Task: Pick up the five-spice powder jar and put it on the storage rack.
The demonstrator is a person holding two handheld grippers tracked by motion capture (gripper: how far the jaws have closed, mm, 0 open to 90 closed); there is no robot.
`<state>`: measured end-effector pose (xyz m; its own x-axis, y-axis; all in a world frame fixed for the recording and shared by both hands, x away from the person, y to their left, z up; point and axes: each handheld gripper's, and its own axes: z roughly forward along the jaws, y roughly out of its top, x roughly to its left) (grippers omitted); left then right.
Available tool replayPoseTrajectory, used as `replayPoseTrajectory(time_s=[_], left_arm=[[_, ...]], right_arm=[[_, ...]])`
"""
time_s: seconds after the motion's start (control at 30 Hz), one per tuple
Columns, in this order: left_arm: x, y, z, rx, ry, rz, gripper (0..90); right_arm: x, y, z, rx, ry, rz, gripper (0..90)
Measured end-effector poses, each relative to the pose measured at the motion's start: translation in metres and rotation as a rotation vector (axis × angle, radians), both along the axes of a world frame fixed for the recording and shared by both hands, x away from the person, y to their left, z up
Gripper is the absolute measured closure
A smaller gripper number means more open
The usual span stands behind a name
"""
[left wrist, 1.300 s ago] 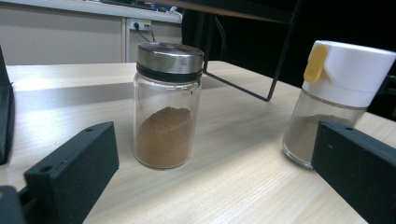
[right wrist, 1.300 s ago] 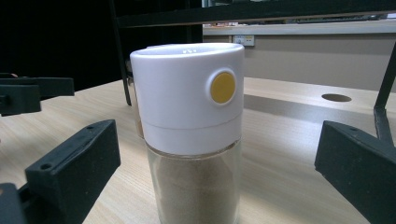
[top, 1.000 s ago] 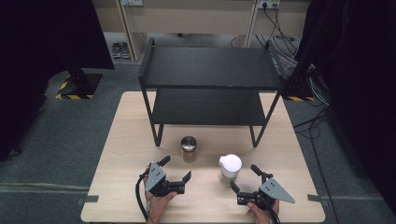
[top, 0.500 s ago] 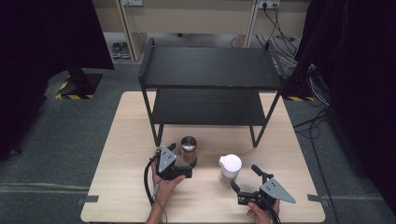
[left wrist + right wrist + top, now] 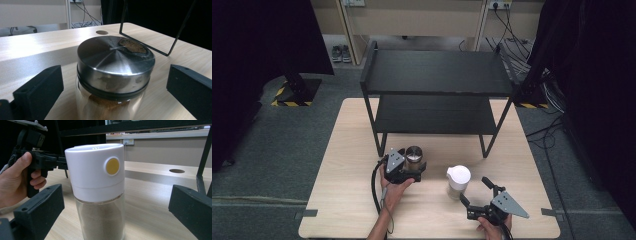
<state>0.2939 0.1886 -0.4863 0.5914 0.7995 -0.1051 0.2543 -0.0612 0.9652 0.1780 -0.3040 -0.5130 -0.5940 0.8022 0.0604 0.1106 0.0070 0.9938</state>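
Observation:
A glass jar with a steel lid (image 5: 414, 155) holds brown powder and stands on the table in front of the black shelf. My left gripper (image 5: 412, 168) is open, one jaw on each side of the jar (image 5: 115, 60), with a gap on both sides. A glass shaker with a white cap (image 5: 458, 179) and a yellow button stands to the right. My right gripper (image 5: 473, 191) is open just behind it. In the right gripper view the shaker (image 5: 96, 182) stands between the spread jaws, which do not touch it.
A black two-tier metal shelf (image 5: 437, 75) stands on the far half of the wooden table (image 5: 347, 150); its legs are close behind both jars. The left hand and its gripper (image 5: 37, 157) are beside the shaker. Dark floor surrounds the table.
My left gripper moved forward and right from the table's near edge, so its jaws now straddle the steel-lidded jar. The right gripper has barely moved.

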Motion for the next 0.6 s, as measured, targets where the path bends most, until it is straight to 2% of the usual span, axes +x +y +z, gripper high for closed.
replayPoseTrajectory(time_s=[0.1,0.2,0.43,0.6], left_arm=[[0.005,0.000,0.000,0.011,0.015,-0.011,0.3],[0.007,0.000,0.000,0.017,0.016,-0.001,0.7],[0.013,-0.003,0.001,0.059,0.036,-0.008,9.4],[0.013,-0.004,0.001,0.064,0.035,-0.007,18.0]], right_arm=[[0.000,0.000,0.000,0.003,0.001,0.001,0.4],[0.000,-0.001,0.000,0.003,-0.002,0.000,0.4],[0.000,0.000,0.000,0.001,0.001,0.003,0.4],[0.000,0.000,0.000,0.004,0.002,0.001,0.4]])
